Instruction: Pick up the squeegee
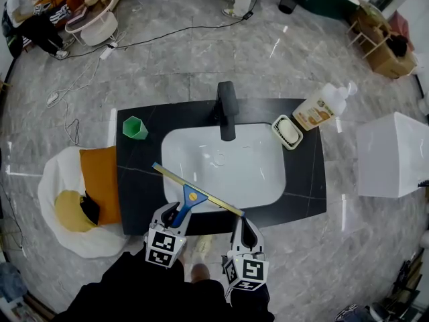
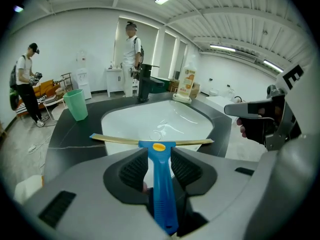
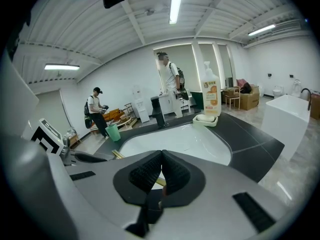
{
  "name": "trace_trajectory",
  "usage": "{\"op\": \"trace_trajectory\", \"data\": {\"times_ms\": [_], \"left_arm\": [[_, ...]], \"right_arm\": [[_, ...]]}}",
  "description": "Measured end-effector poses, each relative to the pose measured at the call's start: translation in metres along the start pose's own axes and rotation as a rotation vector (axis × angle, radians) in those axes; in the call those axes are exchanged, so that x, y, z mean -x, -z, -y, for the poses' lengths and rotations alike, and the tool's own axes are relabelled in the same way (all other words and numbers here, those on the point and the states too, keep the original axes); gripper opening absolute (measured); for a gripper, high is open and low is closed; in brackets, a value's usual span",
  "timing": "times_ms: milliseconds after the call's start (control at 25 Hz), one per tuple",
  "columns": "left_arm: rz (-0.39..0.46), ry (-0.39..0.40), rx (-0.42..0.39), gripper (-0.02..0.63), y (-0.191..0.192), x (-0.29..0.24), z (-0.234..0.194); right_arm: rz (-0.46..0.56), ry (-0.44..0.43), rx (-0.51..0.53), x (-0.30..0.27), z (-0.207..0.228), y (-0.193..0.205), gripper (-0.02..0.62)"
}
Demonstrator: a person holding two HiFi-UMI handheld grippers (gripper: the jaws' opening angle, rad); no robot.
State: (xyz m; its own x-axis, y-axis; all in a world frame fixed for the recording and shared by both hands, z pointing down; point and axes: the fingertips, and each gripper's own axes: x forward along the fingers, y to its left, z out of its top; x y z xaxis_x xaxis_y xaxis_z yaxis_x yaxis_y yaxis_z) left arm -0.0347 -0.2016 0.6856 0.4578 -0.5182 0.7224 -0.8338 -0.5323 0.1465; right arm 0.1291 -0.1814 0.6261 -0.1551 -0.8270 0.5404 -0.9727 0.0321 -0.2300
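A squeegee [image 1: 190, 197] with a blue handle and a long yellow blade lies across the front rim of the white sink [image 1: 169, 146]. My left gripper [image 1: 177, 215] is at its handle. In the left gripper view the blue handle [image 2: 161, 189] runs between the jaws of the left gripper [image 2: 159, 153], which stand apart from it, open. My right gripper [image 1: 242, 223] is at the blade's right end, over the counter's front edge. In the right gripper view the right gripper [image 3: 161, 155] has its tips together, shut, with a bit of the yellow blade [image 3: 118, 155] showing to its left.
The sink sits in a black countertop [image 1: 137, 180] with a black faucet [image 1: 226, 109] at the back. A green cup [image 1: 134, 127] stands at back left, a soap dish [image 1: 287, 131] and soap bottle [image 1: 322, 107] at back right. A white box [image 1: 392, 154] stands right of the counter. Persons stand farther off.
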Motion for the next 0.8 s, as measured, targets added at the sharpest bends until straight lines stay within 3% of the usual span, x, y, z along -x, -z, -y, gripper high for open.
{"op": "trace_trajectory", "data": {"times_ms": [240,800], "left_arm": [[-0.044,0.023,-0.011,0.200,0.009,-0.012,0.003],[-0.141,0.026,0.000,0.221,0.034,-0.036,0.001]], "right_arm": [[-0.004,0.009,-0.008,-0.003,0.003,0.001,0.015],[-0.022,0.026,-0.023,-0.012,0.008,0.006,0.015]]}}
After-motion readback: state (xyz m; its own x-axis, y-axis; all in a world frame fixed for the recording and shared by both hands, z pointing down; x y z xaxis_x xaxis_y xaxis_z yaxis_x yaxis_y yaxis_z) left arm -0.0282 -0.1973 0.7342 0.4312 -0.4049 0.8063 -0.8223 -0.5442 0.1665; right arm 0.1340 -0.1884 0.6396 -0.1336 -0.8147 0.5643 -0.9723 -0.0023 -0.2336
